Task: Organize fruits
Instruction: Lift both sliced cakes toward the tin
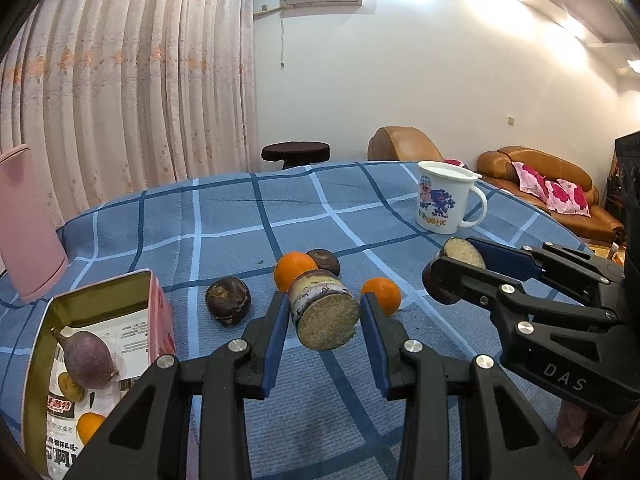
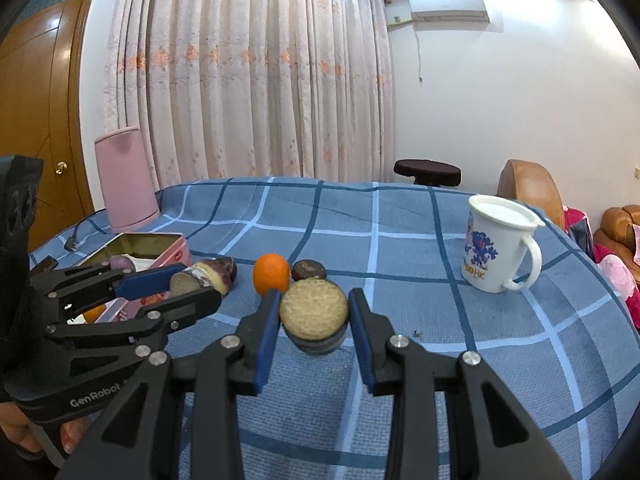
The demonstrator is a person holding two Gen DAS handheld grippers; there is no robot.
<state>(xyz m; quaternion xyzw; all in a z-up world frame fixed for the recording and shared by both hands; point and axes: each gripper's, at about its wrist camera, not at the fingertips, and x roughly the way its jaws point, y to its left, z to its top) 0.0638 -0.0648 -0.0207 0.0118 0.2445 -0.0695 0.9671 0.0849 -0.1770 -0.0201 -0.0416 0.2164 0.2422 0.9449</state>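
My left gripper point(image 1: 324, 316) is shut on a cut sugarcane piece point(image 1: 325, 314), held above the checked cloth; it also shows in the right wrist view point(image 2: 208, 274). My right gripper point(image 2: 314, 314) is shut on a second sugarcane piece point(image 2: 314, 316), seen from the side in the left wrist view point(image 1: 456, 268). Two oranges point(image 1: 291, 270) point(image 1: 383, 294) and two dark round fruits point(image 1: 228, 300) point(image 1: 325, 261) lie on the cloth beyond the left fingers. An open pink tin point(image 1: 158, 312) at the left holds a purple fruit point(image 1: 86, 354) and an orange point(image 1: 90, 426).
A white lidded mug point(image 1: 444, 200) stands at the back right of the blue checked table point(image 1: 224, 220). A pink container point(image 1: 24, 216) stands at the back left with a cable beside it point(image 2: 74, 240). Curtains, a stool and sofas lie beyond the table.
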